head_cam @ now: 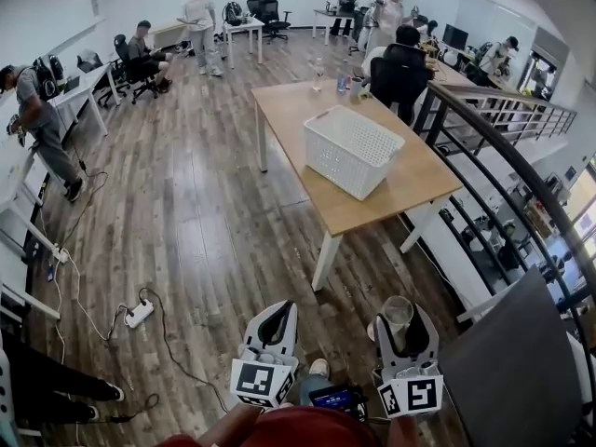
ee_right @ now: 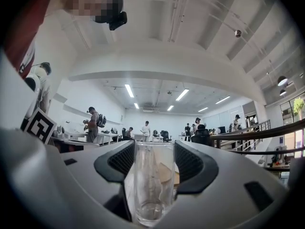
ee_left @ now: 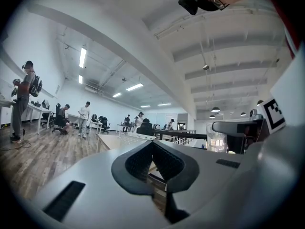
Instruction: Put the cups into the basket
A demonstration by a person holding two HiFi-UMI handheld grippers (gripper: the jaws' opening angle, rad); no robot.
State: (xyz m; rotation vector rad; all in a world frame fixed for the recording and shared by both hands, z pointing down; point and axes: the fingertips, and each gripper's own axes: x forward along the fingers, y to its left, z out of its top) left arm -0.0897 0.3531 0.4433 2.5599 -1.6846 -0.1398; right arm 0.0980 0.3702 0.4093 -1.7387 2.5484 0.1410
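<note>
My right gripper [head_cam: 399, 321] is shut on a clear glass cup [head_cam: 398, 313], held upright close to my body. In the right gripper view the cup [ee_right: 153, 182] stands squeezed between the two black pads [ee_right: 116, 162]. My left gripper [head_cam: 276, 322] is beside it, shut with nothing in it; its pads [ee_left: 138, 161] meet at the tips in the left gripper view. The white perforated basket [head_cam: 352, 150] sits on the wooden table [head_cam: 419, 182] well ahead of both grippers. The cup [ee_left: 216, 140] also shows at the right of the left gripper view.
A black metal railing [head_cam: 507, 170] runs along the right past the table. A few bottles [head_cam: 343, 81] stand at the table's far end. A power strip [head_cam: 139, 314] and cables lie on the wood floor to my left. Several people work at desks at the back.
</note>
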